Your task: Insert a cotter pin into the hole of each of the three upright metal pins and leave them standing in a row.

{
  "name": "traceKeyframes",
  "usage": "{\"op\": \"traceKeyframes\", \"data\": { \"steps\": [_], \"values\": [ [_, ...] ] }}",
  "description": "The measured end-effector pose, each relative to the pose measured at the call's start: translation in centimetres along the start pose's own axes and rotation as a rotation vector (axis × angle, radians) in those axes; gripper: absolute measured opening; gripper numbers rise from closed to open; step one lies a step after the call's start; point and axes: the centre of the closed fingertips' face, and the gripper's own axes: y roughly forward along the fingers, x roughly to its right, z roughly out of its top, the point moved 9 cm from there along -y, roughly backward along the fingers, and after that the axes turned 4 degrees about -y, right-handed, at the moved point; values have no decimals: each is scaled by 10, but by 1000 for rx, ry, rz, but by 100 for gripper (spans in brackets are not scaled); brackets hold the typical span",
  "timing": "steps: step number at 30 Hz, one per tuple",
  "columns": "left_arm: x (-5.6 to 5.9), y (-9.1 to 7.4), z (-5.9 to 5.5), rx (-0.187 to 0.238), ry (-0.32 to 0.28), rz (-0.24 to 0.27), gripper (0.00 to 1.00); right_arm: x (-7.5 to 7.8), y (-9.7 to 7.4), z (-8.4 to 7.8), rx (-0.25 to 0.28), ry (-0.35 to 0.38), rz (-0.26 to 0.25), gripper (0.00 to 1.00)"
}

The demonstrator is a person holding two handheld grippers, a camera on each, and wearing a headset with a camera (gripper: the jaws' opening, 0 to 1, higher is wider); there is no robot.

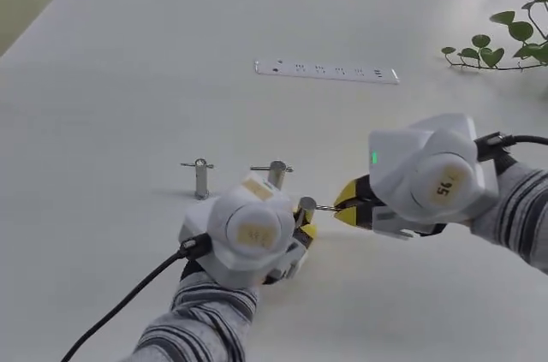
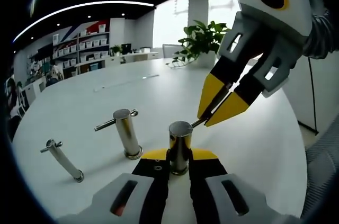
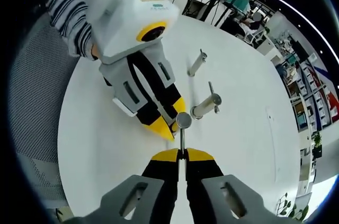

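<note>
**Cotter pin (image 3: pixel 181 138) at the head of the held metal pin (image 2: pixel 180 139)**

The cotter pin is pinched between the pressed-together jaws of the right gripper (image 3: pixel 182 155) and runs straight forward from the jaw tips. Its free end meets the head of the held metal pin directly ahead of those jaws; whether the end has entered the hole cannot be told. The left gripper (image 2: pixel 180 154) clamps this metal pin by its lower shaft, one jaw on each side; the pin stands upright on the table (image 1: pixel 128 80) with its cap above the jaw tips. The right gripper's yellow tips sit just beside the cap.

Beyond the left jaws and to their left stands the middle metal pin (image 2: pixel 127 134), upright, with a second cotter pin (image 2: pixel 114 122) crosswise through its head. Further left of the same jaws stands the far metal pin (image 2: pixel 63 160), with a third cotter pin (image 2: pixel 51 146) across its top. The three metal pins form a rough row. Well ahead of both grippers, a power strip (image 1: pixel 325 71) lies flat on the table and a plant (image 1: pixel 514 37) trails in at the far right
</note>
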Motion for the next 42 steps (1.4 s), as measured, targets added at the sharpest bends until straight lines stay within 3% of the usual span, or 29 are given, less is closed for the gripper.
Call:
{"op": "traceKeyframes", "data": {
  "steps": [25,28,36,42],
  "values": [
    [4,3,-4,16,-36,49,10,4,13,6,40,-17,14,0],
    [4,3,-4,15,-35,57,10,5,12,4,59,63,41,0],
    [5,3,-4,16,-40,65,10,6,2,-3,61,80,33,2],
    [5,4,-5,16,-50,69,10,6,5,-4,74,99,28,0]
  ]
}}
